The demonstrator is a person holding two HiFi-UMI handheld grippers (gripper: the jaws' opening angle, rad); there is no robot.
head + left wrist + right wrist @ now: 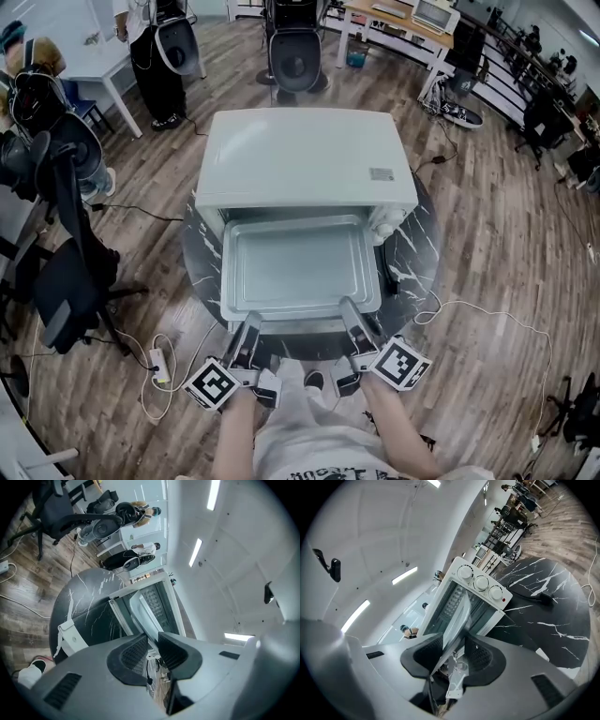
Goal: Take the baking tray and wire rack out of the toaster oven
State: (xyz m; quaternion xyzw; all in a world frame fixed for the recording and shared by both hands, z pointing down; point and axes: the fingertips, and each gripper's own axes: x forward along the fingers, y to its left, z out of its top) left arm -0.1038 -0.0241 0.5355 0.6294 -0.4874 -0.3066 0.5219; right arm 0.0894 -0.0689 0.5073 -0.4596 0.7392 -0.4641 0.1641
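A white toaster oven (pixel 300 155) stands on a round black marble table (pixel 417 253) with its door down. The pale metal baking tray (pixel 298 267) sticks most of the way out of the oven mouth, level above the door. My left gripper (pixel 249 330) is shut on the tray's front rim at the left. My right gripper (pixel 352 319) is shut on the same rim at the right. In the left gripper view the tray's edge (pixel 139 609) runs in between the pads of the left gripper (pixel 150 652). The right gripper (pixel 452 656) likewise has the tray (pixel 457 620) between its pads. A grille (pixel 453 601) shows inside the oven.
The oven's three knobs (pixel 480 582) sit on its right face, and its plug and cord (pixel 543 596) lie on the table beside it. Office chairs (pixel 66 281) stand at the left, with a power strip (pixel 161 367) and cables on the wooden floor.
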